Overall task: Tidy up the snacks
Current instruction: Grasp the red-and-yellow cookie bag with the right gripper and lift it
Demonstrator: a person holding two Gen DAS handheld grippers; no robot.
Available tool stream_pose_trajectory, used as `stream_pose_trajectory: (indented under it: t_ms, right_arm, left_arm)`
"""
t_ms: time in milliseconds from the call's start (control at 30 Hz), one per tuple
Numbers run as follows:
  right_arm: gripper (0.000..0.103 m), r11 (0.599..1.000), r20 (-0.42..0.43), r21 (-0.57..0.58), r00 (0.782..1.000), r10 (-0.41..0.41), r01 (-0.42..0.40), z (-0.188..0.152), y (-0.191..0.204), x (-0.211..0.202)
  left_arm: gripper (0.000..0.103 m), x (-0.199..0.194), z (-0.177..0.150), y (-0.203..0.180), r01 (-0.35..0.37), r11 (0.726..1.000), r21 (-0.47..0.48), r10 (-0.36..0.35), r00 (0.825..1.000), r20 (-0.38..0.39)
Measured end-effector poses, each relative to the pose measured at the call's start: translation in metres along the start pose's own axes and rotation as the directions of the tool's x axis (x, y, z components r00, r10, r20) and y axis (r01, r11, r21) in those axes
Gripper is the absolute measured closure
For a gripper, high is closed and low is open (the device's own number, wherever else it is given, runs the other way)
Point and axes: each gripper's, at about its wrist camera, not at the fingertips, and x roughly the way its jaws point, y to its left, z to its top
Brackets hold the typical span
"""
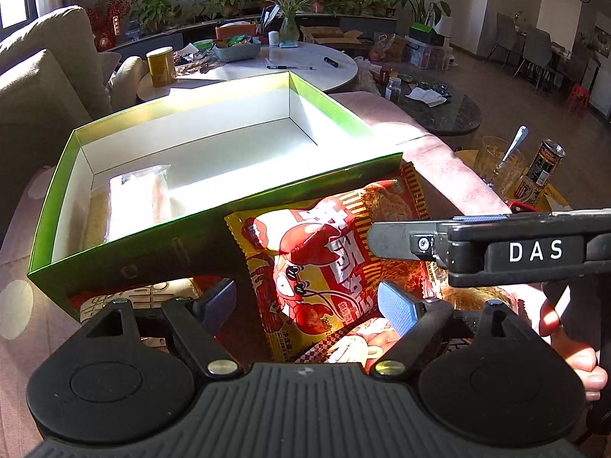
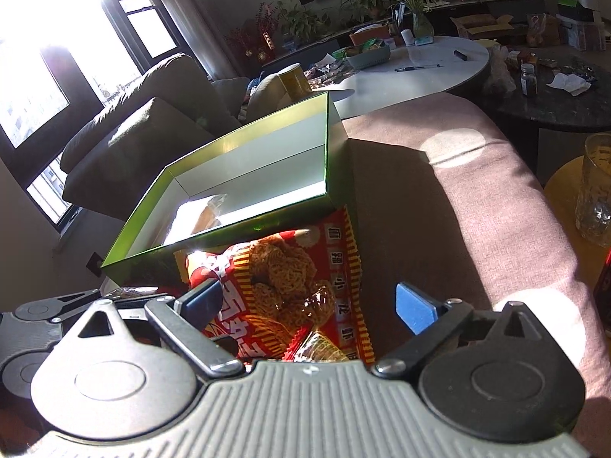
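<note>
A green box point(image 1: 214, 206) with a white inside stands on a pink cushion; it also shows in the right wrist view point(image 2: 328, 160). A clear-wrapped snack point(image 1: 141, 198) lies in its near left corner, seen too in the right wrist view point(image 2: 208, 212). A red-and-yellow crayfish noodle snack bag point(image 1: 324, 259) lies against the box's near wall, on other snack packs. My left gripper point(image 1: 305, 305) is open, its fingers on either side of the bag's lower end. My right gripper point(image 2: 309, 305) is open over the same bag point(image 2: 290, 282); its body point(image 1: 496, 248) reaches in from the right.
The pink cushion point(image 2: 458, 198) spreads to the right of the box. A glass with a spoon point(image 1: 500, 164) and a can point(image 1: 542, 168) stand on a yellow stool at the right. A white table point(image 1: 298, 65) with clutter lies behind the box, and a sofa point(image 1: 34, 84) at the left.
</note>
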Motion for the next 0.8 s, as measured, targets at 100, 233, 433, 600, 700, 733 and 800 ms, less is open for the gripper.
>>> stream_pose_trajectory:
  t_ms: [100, 233, 433, 600, 700, 733, 800]
  right_arm:
    - [0.023, 1.0, -0.01, -0.002, 1.0, -0.002, 0.002, 0.001, -0.001, 0.004]
    - [0.023, 1.0, -0.029, 0.01, 1.0, 0.005, -0.005, 0.004, -0.002, 0.01]
    - [0.023, 0.998, -0.036, 0.031, 0.998, 0.048, -0.047, 0.006, -0.001, 0.015]
    - [0.024, 0.998, -0.026, -0.047, 0.999, 0.034, -0.035, 0.0, 0.013, 0.013]
    - [0.026, 0.998, 0.007, -0.051, 0.999, 0.041, -0.041, -0.001, 0.016, 0.003]
    - [0.026, 0.998, 0.021, -0.052, 0.999, 0.044, -0.043, -0.001, 0.018, -0.002]
    - [0.027, 0.997, 0.057, -0.06, 0.997, 0.047, -0.044, 0.0, 0.021, -0.013]
  left_arm:
    - [0.023, 0.006, 0.0, 0.0, -0.012, 1.0, 0.007, 0.012, 1.0, -0.006]
    - [0.022, 0.012, 0.002, -0.001, -0.014, 1.0, 0.009, 0.014, 1.0, -0.014]
    - [0.027, 0.017, 0.004, -0.005, 0.015, 1.0, 0.016, -0.015, 1.0, -0.018]
    - [0.037, 0.008, -0.001, -0.012, 0.007, 0.998, 0.064, -0.007, 1.0, 0.013]
    - [0.039, -0.004, -0.001, -0.011, 0.011, 0.999, 0.046, -0.013, 0.999, 0.043]
    - [0.039, -0.01, 0.0, -0.011, 0.014, 0.999, 0.046, -0.017, 0.998, 0.057]
    - [0.039, -0.021, 0.003, -0.013, 0.013, 0.999, 0.052, -0.018, 0.995, 0.093]
